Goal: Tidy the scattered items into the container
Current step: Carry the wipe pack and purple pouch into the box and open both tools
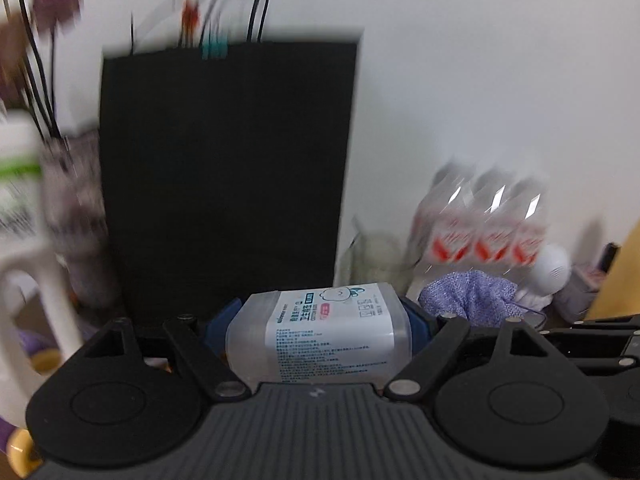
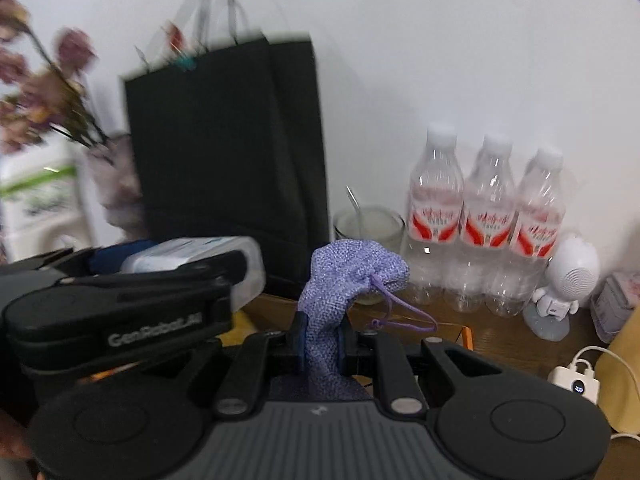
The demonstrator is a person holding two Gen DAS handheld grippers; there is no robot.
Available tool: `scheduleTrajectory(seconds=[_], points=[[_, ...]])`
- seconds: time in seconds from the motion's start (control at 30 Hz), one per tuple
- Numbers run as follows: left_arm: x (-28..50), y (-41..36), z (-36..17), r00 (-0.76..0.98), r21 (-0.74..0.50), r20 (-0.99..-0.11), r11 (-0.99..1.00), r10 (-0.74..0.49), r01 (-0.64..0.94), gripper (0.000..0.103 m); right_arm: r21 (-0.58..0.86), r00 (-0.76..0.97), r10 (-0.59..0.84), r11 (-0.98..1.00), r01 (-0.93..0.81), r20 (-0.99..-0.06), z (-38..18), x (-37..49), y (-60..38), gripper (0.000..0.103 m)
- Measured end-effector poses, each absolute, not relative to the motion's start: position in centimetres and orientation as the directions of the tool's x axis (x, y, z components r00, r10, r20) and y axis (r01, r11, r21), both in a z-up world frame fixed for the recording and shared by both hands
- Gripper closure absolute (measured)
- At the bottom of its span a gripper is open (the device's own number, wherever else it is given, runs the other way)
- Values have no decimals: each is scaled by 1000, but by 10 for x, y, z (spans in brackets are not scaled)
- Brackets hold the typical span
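Both loaded. Left gripper (image 1: 320, 320) clamped on clear plastic box (image 1: 320, 336) w/ white label, long axis lying across the jaws. Right gripper (image 2: 322, 340) clamped on purple drawstring pouch (image 2: 352, 272), pouch sticking up, cord hanging to the right. Container = black paper bag (image 1: 228, 168), upright on table (image 2: 500, 340) vs wall, dead ahead of left gripper, ahead-left of right; opening sits above both. Left looks nearer, prob goes 1st.

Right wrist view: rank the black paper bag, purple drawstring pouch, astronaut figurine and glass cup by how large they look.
1. black paper bag
2. purple drawstring pouch, though nearness inflates it
3. astronaut figurine
4. glass cup, partly hidden, so close to the figurine
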State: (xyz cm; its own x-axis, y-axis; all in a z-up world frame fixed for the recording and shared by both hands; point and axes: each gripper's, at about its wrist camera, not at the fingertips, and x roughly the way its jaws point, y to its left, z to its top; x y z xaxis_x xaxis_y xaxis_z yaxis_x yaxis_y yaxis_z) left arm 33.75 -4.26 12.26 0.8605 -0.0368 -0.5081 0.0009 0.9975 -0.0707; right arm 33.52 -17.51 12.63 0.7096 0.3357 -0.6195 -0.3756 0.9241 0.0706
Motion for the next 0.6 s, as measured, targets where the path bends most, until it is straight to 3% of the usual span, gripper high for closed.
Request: scheduleTrajectory(seconds=[0.2, 0.33, 0.47, 0.6], points=[[386, -36, 72, 745, -97, -664, 995, -53, -15, 19, 178, 531, 349, 921, -346, -772, 70, 401, -173, 90], [393, -49, 61, 723, -4, -691, 1000, -18, 21, 19, 195, 443, 316, 934, -299, -839, 39, 423, -176, 90], [394, -53, 54, 686, -4, -727, 1000, -16, 19, 19, 128, 415, 244, 949, -287, -876, 25, 426, -176, 89], [390, -52, 57, 680, -19, -733, 1000, -29, 22, 19, 130, 388, 236, 951, -279, -891, 25, 422, -183, 79]])
